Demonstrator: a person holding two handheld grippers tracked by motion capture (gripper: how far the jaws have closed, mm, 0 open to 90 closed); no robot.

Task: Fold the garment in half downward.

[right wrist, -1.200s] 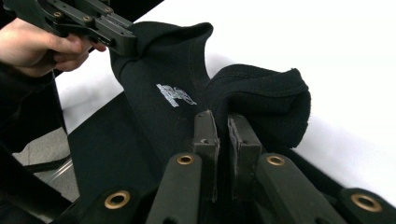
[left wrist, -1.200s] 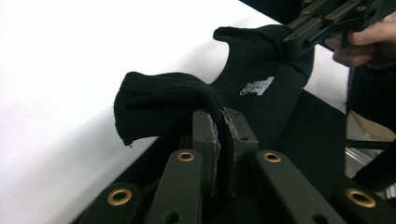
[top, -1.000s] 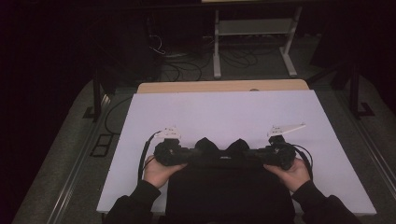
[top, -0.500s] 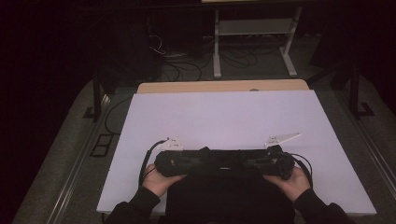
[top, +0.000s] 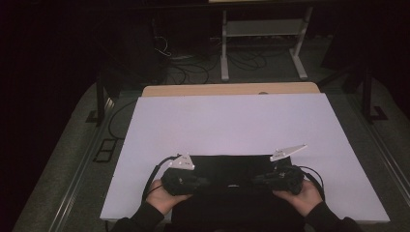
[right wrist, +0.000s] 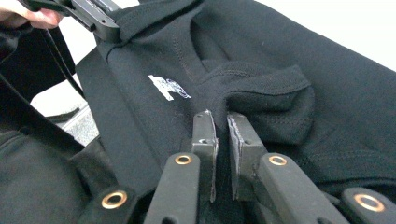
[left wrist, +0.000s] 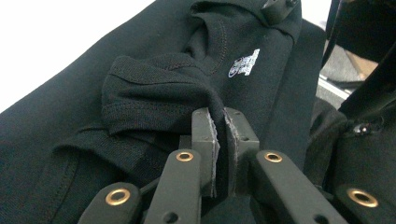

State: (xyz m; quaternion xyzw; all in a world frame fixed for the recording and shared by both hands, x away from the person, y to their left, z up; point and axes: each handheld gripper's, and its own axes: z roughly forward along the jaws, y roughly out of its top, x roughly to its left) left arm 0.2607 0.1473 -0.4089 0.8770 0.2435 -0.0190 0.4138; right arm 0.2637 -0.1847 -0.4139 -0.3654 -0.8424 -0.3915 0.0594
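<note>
My two hands hold a black knit cotton garment (top: 232, 170) stretched flat along the near edge of the white tabletop (top: 232, 121), its lower part hanging off that edge toward me. My left hand (top: 162, 195) sits near the near-left corner of the cloth, palm cupped under the left gripper (top: 198, 182), which lies almost level and points inward toward the middle of the near edge. My right hand (top: 300, 195) mirrors it on the other side, wrapped around the right gripper (top: 261, 181), which likewise lies low and points inward, so the two tools face each other across the garment.

In the left gripper view, the left gripper (left wrist: 219, 140) has its jaws drawn narrow, clamped on a bunched fold of ribbed hem, the fabric pinched between the pads. A small white printed logo (left wrist: 243, 63) lies on the cloth just beyond the fold. In the right gripper view, the right gripper (right wrist: 219, 140) is likewise nearly closed, with a ridge of the black fabric caught between its pads and the same logo (right wrist: 168, 87) lying up and to the left. Both forearms enter from the near edge in dark sleeves (top: 145, 220), wrists low to the tabletop.
</note>
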